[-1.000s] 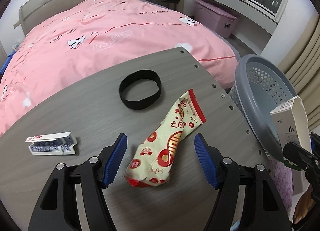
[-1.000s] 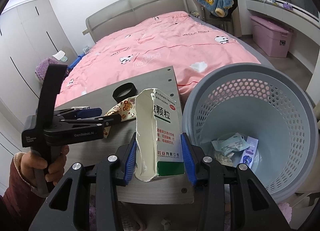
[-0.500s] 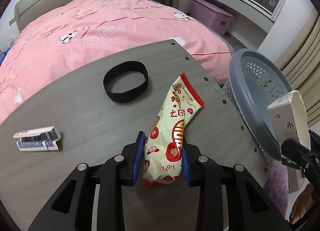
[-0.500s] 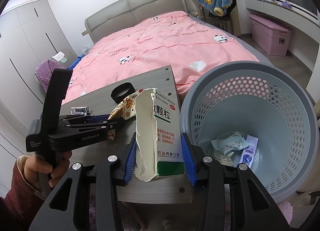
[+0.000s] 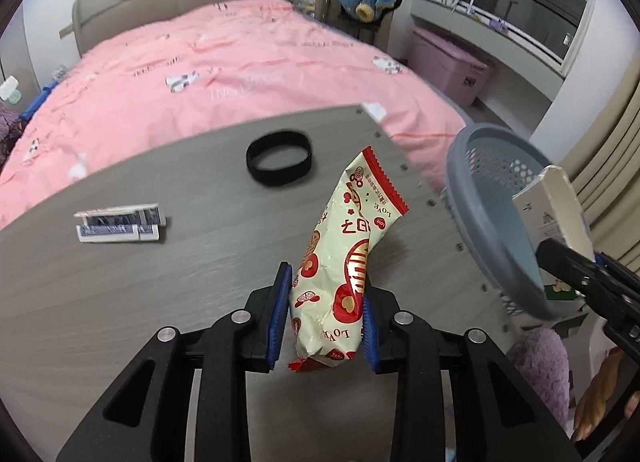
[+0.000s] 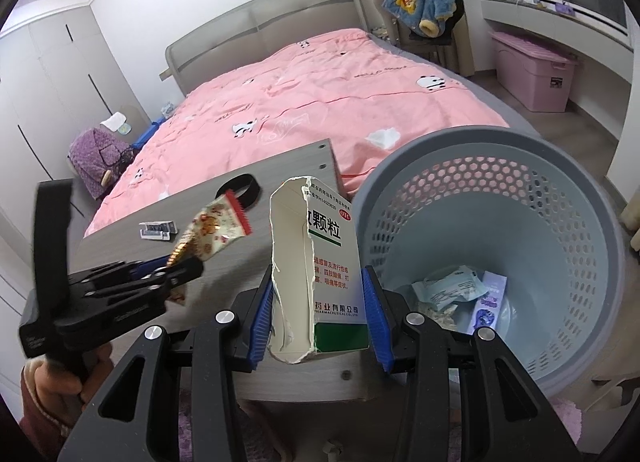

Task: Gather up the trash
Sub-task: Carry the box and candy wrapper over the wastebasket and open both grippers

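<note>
The table [image 5: 160,262] is flat grey wood with a row of small holes along its edge. The left gripper [image 5: 326,318] has blue ridged pads that squeeze a crinkly snack bag [image 5: 344,258], cream with red pictures and a zigzag red top; the bag is lifted off the table. The right gripper [image 6: 320,310] pinches a torn white and green cardboard box [image 6: 320,262] just beside the table's edge, next to the round grey basket [image 6: 580,229] full of little holes. On the table lie a soft black band [image 5: 279,157] and a small flat card box [image 5: 120,223]. Only the right view looks down into the basket, where crumpled paper wrappers [image 6: 456,290] lie. Only the left view shows the printed face of the snack bag.
</note>
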The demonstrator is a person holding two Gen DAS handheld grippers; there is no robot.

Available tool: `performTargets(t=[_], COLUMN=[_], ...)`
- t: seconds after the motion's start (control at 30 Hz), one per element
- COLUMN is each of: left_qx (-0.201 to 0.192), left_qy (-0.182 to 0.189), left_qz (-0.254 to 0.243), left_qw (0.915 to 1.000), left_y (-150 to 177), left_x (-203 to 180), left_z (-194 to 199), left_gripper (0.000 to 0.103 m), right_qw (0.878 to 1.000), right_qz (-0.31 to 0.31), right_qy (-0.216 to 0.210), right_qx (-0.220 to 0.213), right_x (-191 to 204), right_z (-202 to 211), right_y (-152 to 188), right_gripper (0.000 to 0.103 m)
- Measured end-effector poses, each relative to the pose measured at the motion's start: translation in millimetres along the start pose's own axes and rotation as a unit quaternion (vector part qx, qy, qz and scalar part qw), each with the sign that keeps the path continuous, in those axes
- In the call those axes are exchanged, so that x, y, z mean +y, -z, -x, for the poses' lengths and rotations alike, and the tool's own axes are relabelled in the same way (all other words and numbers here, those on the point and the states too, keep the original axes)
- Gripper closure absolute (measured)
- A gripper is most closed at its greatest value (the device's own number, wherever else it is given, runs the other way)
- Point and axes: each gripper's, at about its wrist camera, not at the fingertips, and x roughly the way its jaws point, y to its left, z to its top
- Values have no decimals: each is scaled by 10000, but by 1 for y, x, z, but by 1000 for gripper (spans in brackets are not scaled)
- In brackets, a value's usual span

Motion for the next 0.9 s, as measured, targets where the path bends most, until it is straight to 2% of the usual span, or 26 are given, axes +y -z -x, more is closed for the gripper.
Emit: performTargets(t=[0.2, 0.37, 0.5, 0.63, 0.9], left_qx=[-448, -625, -558, -427, -266], left_qy=[-1, 85, 276, 366, 378], left_qz=[-8, -148, -331, -490, -605], left_qw=[9990, 9979, 9975, 9972, 9971], left_y=[-9, -18, -24, -27, -34], left_x=[-38, -80, -111, -137, -163], left_z=[20, 21, 14, 1, -21], left_gripper=[72, 72, 72, 72, 72], right_qw=[9994, 9976, 9950, 9940, 9934], right_qz=[-160, -287, -377, -549, -706], right_qy=[269, 577, 849, 873, 848], right_qx=[-165, -261, -354, -368, -313], right_x=[-28, -59, -83, -104, -123], right_z=[18, 31, 38, 35, 24], right_y=[0, 0, 1, 0, -4], right_gripper=[62, 62, 62, 62, 62])
